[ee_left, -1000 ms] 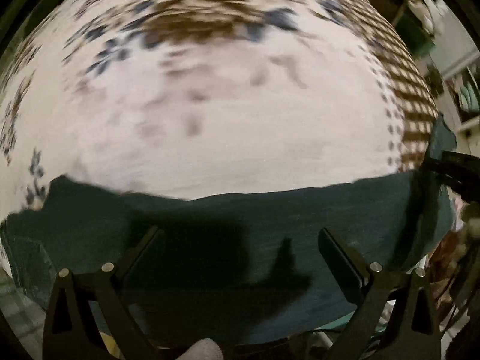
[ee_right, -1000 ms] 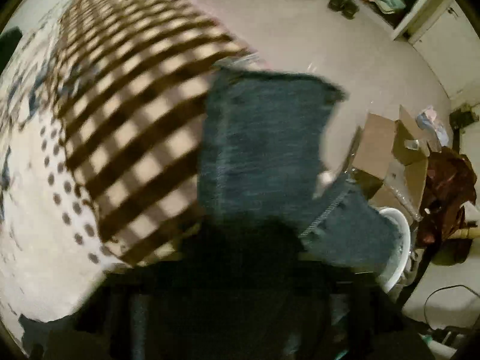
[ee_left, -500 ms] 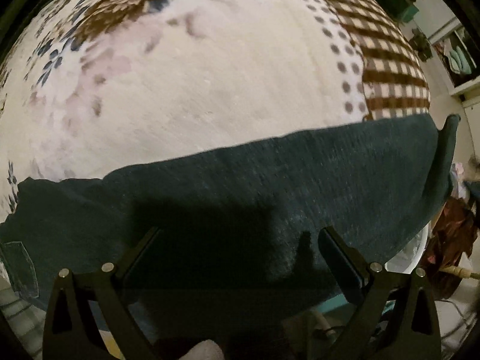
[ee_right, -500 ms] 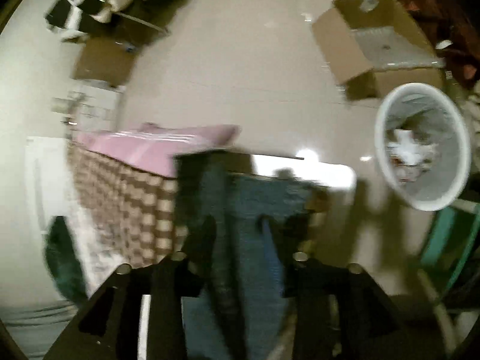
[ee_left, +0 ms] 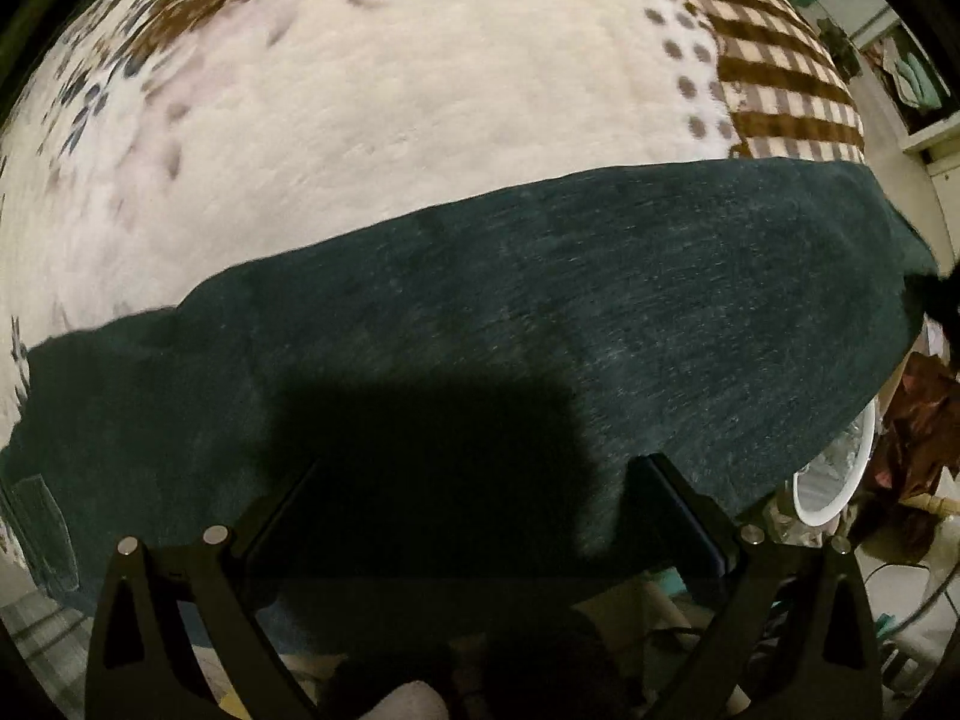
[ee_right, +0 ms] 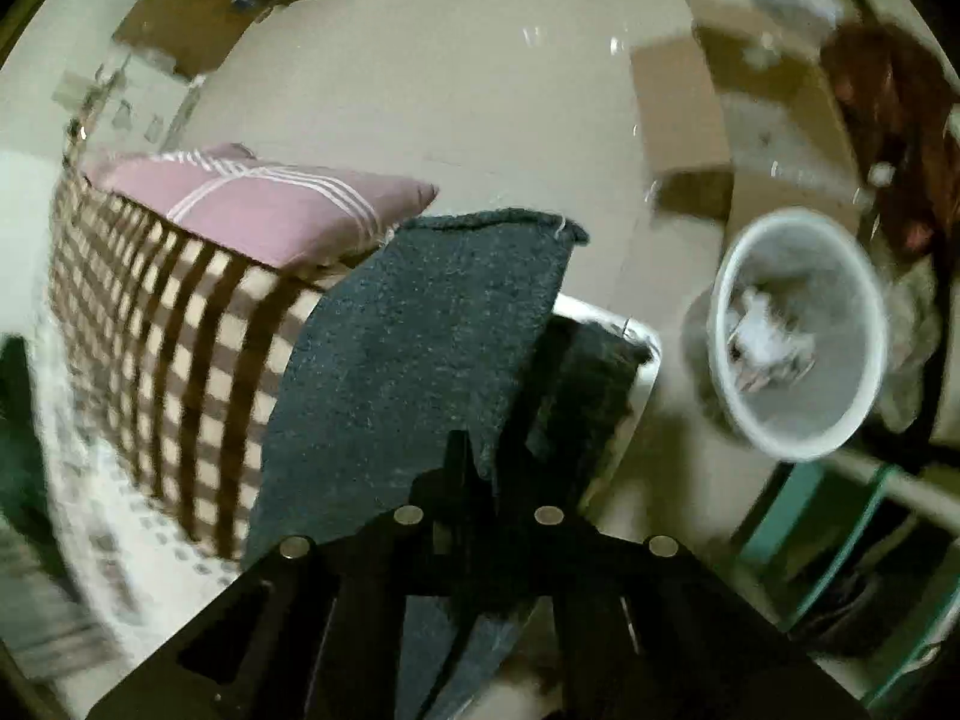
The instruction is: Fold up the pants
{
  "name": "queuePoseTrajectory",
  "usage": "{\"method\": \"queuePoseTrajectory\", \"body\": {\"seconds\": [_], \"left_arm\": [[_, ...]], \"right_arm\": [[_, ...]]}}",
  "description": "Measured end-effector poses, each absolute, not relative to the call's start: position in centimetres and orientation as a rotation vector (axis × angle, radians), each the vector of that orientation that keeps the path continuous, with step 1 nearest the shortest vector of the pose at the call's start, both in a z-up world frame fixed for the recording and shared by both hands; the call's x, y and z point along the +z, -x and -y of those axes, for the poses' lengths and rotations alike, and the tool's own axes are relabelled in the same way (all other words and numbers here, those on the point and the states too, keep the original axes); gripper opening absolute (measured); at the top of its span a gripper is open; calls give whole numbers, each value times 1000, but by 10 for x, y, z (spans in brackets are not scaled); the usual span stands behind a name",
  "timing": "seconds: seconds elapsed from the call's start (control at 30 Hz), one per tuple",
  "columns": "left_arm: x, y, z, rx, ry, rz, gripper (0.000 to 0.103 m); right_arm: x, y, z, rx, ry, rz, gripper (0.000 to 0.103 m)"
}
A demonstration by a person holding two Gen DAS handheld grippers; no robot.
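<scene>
Pants (ee_left: 540, 324): dark teal-grey knit, spread as a wide band across the near edge of the blanket (ee_left: 420, 120), one end hanging past the corner.

Left gripper (ee_left: 480, 516): jaws set wide, both fingers over the pants' near edge, its shadow on the cloth; whether the pads touch the fabric cannot be told.

Right gripper (ee_right: 483, 480): jaws narrowed almost together, pinching a fold of pants (ee_right: 420, 348) that rises between the fingertips.

Left wrist view only: the blanket's cream top with floral print, dotted border and brown check edge; full length of the pants.

Right wrist view only: pink pillow (ee_right: 264, 204) with white stripes on the bed corner, just beside the pants' end; bare floor (ee_right: 450, 90); white bin (ee_right: 798, 330) with crumpled paper; cardboard boxes (ee_right: 738, 120), blurred.

Writing, brands, labels: none readable; a sewn patch (ee_left: 42, 534) on the pants at far left shows no text.
</scene>
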State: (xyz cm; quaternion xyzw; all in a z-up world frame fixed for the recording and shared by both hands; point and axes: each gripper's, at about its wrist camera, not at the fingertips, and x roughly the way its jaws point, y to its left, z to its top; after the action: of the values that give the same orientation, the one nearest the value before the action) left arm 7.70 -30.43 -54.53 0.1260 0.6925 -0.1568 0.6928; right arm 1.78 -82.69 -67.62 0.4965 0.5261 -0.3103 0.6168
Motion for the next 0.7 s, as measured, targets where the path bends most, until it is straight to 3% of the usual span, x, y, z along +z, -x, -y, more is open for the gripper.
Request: {"method": "queuePoseTrajectory", "body": {"seconds": [0.13,0.47,0.57,0.63,0.7], "left_arm": [[-552,-73,286,-323,-242,-1564,103],[-540,-67,268,-346,-223,-1529,103],[-545,-63,266,-345,-227,-1533,103],[-548,-64,271,-347,-235,-1539,103],[-553,-67,281,-356,-259,-1542,103]], "right_arm": [[-681,-13,827,-628,-1223,-1176,10],[-650,-2,819,-678,-1081,-1121,4],[-668,16,830,-691,-1143,-1168,4],[-678,24,836,-668,-1197,-1162,11],[-675,34,842,-667,-1215,-1147,43]]}}
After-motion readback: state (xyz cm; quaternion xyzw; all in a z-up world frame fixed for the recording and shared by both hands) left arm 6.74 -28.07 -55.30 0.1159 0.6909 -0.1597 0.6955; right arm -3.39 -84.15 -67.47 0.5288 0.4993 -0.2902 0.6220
